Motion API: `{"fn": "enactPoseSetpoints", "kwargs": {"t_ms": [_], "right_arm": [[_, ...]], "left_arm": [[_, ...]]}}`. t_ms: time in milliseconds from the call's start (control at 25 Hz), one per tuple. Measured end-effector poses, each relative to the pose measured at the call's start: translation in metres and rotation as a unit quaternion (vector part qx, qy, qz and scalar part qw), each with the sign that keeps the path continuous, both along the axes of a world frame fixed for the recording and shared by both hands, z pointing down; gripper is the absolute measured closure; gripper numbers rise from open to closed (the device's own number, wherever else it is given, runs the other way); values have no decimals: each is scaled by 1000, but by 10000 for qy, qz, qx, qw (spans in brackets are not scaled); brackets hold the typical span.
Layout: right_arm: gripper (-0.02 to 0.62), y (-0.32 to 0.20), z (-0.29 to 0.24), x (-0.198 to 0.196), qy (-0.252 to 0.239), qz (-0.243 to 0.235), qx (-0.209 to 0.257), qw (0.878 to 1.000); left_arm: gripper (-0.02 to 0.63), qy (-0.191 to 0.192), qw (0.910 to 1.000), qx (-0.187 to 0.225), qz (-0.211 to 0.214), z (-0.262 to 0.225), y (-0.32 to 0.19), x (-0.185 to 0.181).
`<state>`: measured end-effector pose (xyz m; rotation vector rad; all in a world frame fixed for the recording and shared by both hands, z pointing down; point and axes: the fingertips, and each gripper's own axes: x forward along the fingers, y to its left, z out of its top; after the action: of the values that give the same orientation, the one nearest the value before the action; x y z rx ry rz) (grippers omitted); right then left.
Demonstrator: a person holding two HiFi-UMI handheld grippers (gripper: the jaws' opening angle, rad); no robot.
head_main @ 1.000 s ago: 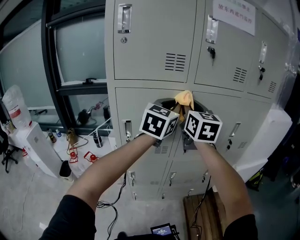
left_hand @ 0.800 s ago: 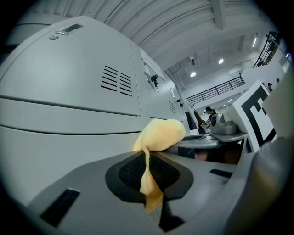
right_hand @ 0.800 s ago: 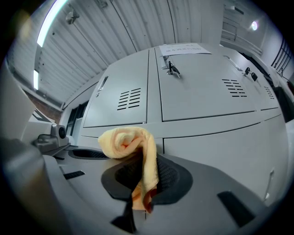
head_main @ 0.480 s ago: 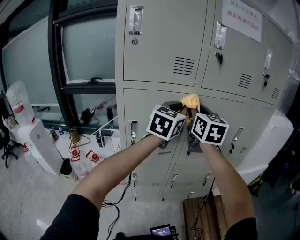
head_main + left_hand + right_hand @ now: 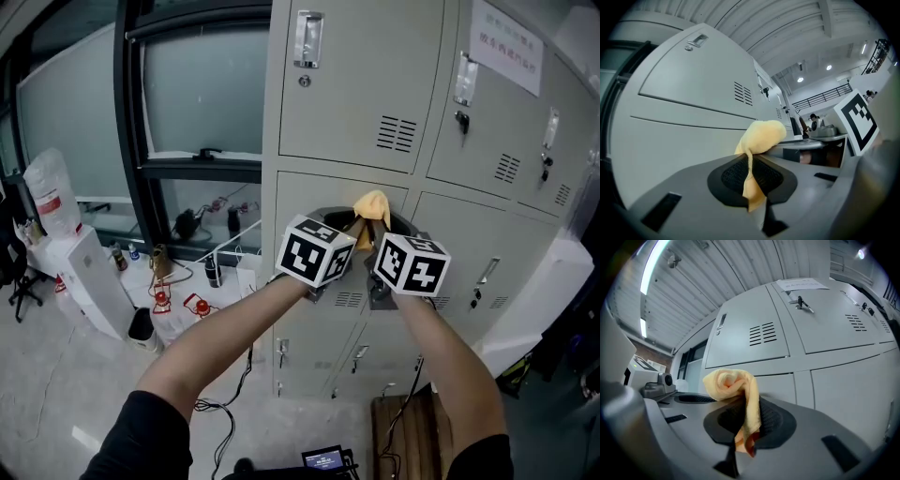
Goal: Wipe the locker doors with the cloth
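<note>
Grey locker doors (image 5: pixel 347 103) fill the head view's upper right. Your left gripper (image 5: pixel 751 178) and right gripper (image 5: pixel 744 427) both clench one yellow cloth (image 5: pixel 372 205), bunched at frame centre, close to a middle-row door's top edge.

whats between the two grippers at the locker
The yellow cloth, bunched up and pinched by both the left gripper and right gripper; the head view shows it.
</note>
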<state>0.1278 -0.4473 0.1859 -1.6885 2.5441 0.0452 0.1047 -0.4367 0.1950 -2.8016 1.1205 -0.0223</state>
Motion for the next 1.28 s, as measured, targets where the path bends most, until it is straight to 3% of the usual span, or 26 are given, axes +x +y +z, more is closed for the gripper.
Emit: {"fn": "enactPoseSetpoints", "kwargs": {"t_ms": [360,600,960,1280], "right_arm": [[525,2,3,-99,19,-601,-28,9982],[525,-4,18,-144,85,-824,-137,9965],[525,-13,28,-159,328,-809,-57,9962],[525,-17,27,-158,527,-696,68,9962]], "left_arm": [[568,-60,9980,3,-630,3,5,-98],[568,-141,9956,-97,-925,18,1,-142],[568,-355,9941,46,-1026,31,-9,-156],[568,-767,9905,290,-1107,31,-15,-155]]}}
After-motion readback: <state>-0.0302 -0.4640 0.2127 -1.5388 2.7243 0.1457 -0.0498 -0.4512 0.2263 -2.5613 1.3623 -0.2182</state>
